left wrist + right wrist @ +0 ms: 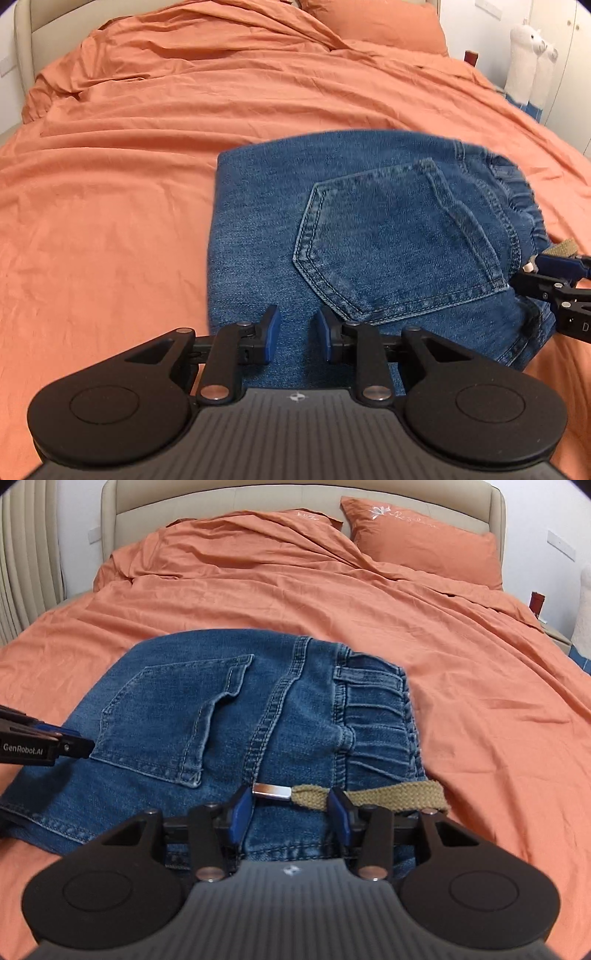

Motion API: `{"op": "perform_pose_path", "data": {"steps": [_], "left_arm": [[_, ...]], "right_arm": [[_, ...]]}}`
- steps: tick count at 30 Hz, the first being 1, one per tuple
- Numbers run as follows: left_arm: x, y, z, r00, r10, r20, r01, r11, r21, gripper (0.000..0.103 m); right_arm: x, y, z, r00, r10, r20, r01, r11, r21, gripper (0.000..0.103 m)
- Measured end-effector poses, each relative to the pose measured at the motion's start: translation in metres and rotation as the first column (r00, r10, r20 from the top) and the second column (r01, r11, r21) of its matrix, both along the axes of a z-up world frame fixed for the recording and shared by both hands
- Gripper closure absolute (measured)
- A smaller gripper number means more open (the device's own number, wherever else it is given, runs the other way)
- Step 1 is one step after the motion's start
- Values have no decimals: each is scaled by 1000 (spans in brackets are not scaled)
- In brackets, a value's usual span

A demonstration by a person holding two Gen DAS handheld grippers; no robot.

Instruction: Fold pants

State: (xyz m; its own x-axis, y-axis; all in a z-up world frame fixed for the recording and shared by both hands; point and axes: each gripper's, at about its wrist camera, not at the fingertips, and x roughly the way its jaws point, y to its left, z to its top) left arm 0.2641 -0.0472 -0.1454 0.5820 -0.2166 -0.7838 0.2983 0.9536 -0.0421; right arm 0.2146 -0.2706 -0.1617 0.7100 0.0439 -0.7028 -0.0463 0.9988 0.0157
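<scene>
Blue denim pants (369,236) lie folded into a compact rectangle on the orange bed, back pocket (399,243) facing up. They also show in the right wrist view (236,720), with the elastic waistband (376,716) at the right. My left gripper (297,332) is open over the near edge of the denim, holding nothing. My right gripper (291,812) is open over the near edge by the waistband, with a tan drawstring (388,794) and its metal tip (271,790) lying between the fingers. The right gripper shows in the left wrist view (554,284), and the left one in the right wrist view (44,746).
The orange duvet (295,590) covers the whole bed, with an orange pillow (424,542) and beige headboard (295,498) at the far end. A white plush llama (528,62) stands off the bed's right side.
</scene>
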Motion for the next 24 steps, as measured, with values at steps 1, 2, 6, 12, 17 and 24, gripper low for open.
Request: {"op": "perform_pose_path", "data": {"steps": [1,2,6,12,17,24], "left_arm": [[-1,4,4,1000,1,14,-1,1000,-18,73],[-2,8,8,1000,9,29,-7,999,-35,73],[7,39,24,996,80,45,-73,988,-136,52],[40,86,9,984,141,-112,-171,927,-334,42],[61,102,-18,962,113,-249,-217,868,-446,41],[84,114,-46,943,41,-330,-235,784,-574,40]], "right_arm": [[-1,-3,4,1000,-4,4,4,1000,18,62],[-4,-8,9,1000,-12,13,11,999,48,62],[-13,-47,25,995,-88,48,74,971,227,45],[1,-124,11,969,-240,-56,238,852,466,29],[20,-155,-24,957,-216,-192,289,725,626,29],[39,-172,-52,956,-122,-267,284,612,738,28]]}}
